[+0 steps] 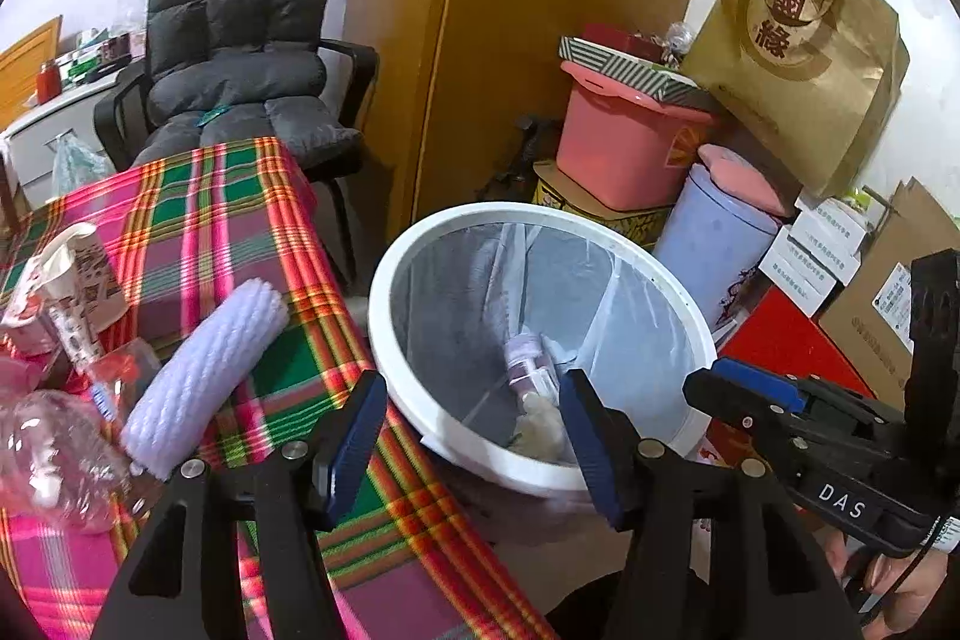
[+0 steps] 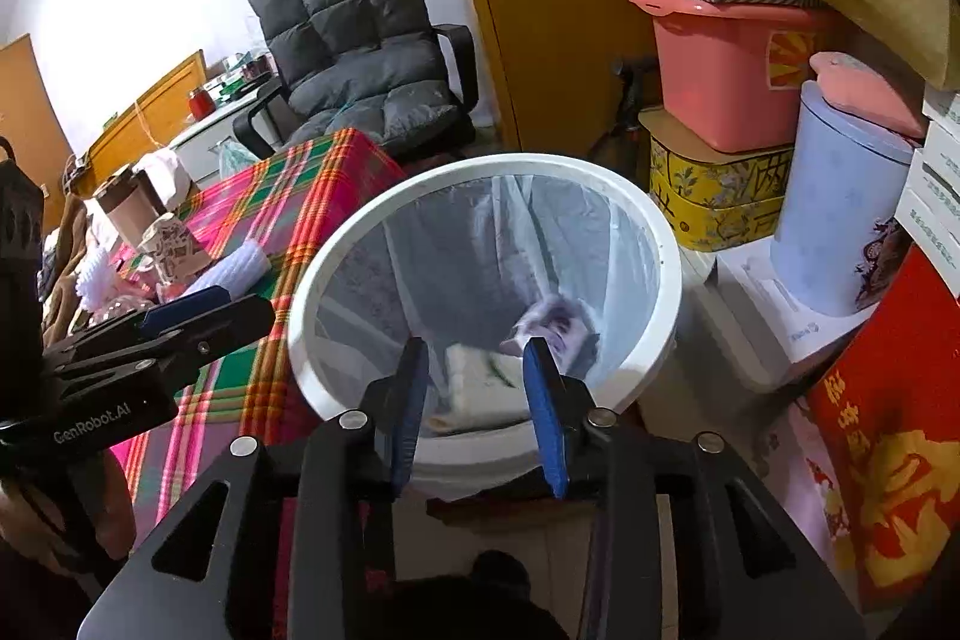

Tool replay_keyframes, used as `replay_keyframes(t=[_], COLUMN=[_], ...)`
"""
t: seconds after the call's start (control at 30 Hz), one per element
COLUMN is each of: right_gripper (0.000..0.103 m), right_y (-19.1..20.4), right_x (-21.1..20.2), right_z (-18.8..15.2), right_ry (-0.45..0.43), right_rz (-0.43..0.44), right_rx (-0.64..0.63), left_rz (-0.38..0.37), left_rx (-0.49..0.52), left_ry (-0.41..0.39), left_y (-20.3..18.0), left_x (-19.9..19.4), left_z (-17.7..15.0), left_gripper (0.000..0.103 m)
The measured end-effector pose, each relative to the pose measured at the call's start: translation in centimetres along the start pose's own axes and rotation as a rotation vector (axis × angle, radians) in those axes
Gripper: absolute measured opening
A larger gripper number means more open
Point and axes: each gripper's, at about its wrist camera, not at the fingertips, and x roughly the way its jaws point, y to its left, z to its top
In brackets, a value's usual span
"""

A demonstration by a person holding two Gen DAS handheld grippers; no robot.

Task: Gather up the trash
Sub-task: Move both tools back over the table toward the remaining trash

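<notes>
A white round trash bin [image 1: 384, 304] with a clear liner stands beside the plaid table; it also shows in the right wrist view [image 2: 300, 304]. Trash lies at its bottom [image 1: 528, 370], and a blurred purple-white packet [image 2: 558, 325] is inside it. My left gripper [image 1: 471, 439] is open and empty over the table edge and bin rim. My right gripper [image 2: 477, 400] is open and empty above the bin. On the table lie a white knitted roll [image 1: 204, 370], a crumpled clear plastic bottle [image 1: 54, 454] and paper cups [image 1: 78, 274].
The plaid tablecloth [image 1: 240, 220] covers the table left of the bin. A grey padded chair [image 1: 240, 58] stands behind. A pink tub [image 1: 624, 142], a lilac canister [image 1: 714, 244], boxes and a brown paper bag [image 1: 804, 58] are stacked right of the bin.
</notes>
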Motion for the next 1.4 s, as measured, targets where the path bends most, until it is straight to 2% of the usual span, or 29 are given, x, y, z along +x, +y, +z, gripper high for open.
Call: replay_keyframes(t=[0.23, 0.43, 0.93, 1.2, 1.4], right_gripper=[0.036, 0.036, 0.036, 0.036, 0.036], right_y=[1.7, 3.7, 8.9, 10.9, 11.9], right_x=[-1.2, -1.7, -2.6, -3.1, -2.5], right_z=[-0.6, -1.4, -3.2, -3.8, -3.8], right_ry=[-0.027, -0.001, 0.012, 0.010, 0.016], right_rz=[0.054, 0.120, 0.208, 0.227, 0.234], right_rx=[-0.030, -0.068, -0.170, -0.198, -0.210], left_rz=[0.037, 0.071, 0.201, 0.254, 0.293], left_rx=[-0.036, -0.070, -0.150, -0.188, -0.222], left_ry=[-0.017, -0.034, -0.054, -0.075, -0.079], left_y=[1.1, 2.4, 6.1, 7.7, 9.4], left_x=[-2.8, -5.4, -11.1, -13.6, -14.1], left_z=[-1.6, -3.7, -8.3, -9.6, -9.0], left_gripper=[0.059, 0.059, 0.059, 0.059, 0.059])
